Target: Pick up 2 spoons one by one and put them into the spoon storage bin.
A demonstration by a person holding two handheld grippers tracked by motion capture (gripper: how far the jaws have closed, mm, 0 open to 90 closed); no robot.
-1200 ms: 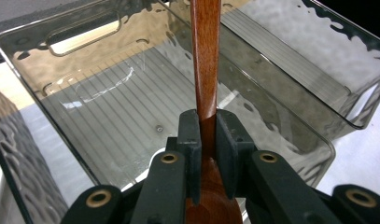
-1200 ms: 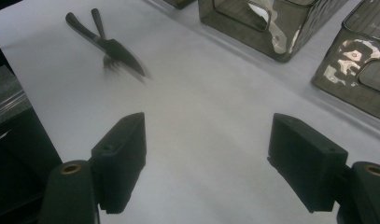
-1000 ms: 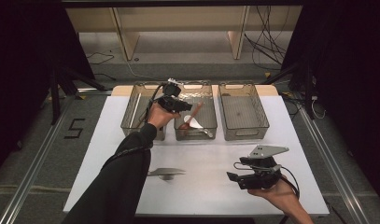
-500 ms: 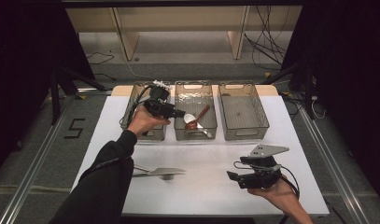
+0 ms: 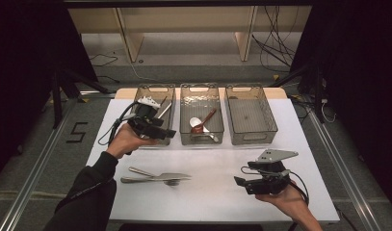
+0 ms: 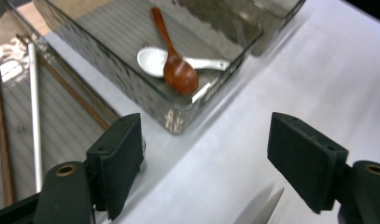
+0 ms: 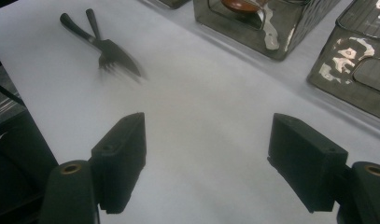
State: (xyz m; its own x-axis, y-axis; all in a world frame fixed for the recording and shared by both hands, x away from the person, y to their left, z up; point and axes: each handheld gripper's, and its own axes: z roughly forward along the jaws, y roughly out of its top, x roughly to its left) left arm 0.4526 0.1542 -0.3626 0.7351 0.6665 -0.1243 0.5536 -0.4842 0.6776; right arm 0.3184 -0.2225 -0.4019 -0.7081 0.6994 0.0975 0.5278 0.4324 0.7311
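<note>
My left gripper (image 5: 167, 133) (image 6: 204, 158) hangs over the front edge of the left bin (image 5: 155, 89). Its jaws have just been opening and stand open with nothing between them. Ahead of it, a brown wooden spoon (image 6: 178, 72) (image 5: 205, 122) lies across a white spoon (image 6: 152, 60) in the middle bin (image 5: 199, 88). Chopsticks (image 6: 33, 107) lie in the left bin. A metal fork and knife (image 5: 157, 177) (image 7: 108, 53) rest crossed on the white table near its front left. My right gripper (image 5: 241, 177) (image 7: 206, 158) is held low over the table at front right, open and holding nothing.
The right bin (image 5: 251, 115) at the back holds nothing that I can see. All three bins stand in a row along the far edge of the white table (image 5: 213, 202). A knife tip (image 6: 262, 210) shows just below my left gripper's jaws.
My left gripper has drawn back from above the middle bin, leftward and toward the person, and its jaws have spread. The brown spoon now lies in the middle bin. The right gripper stayed still.
</note>
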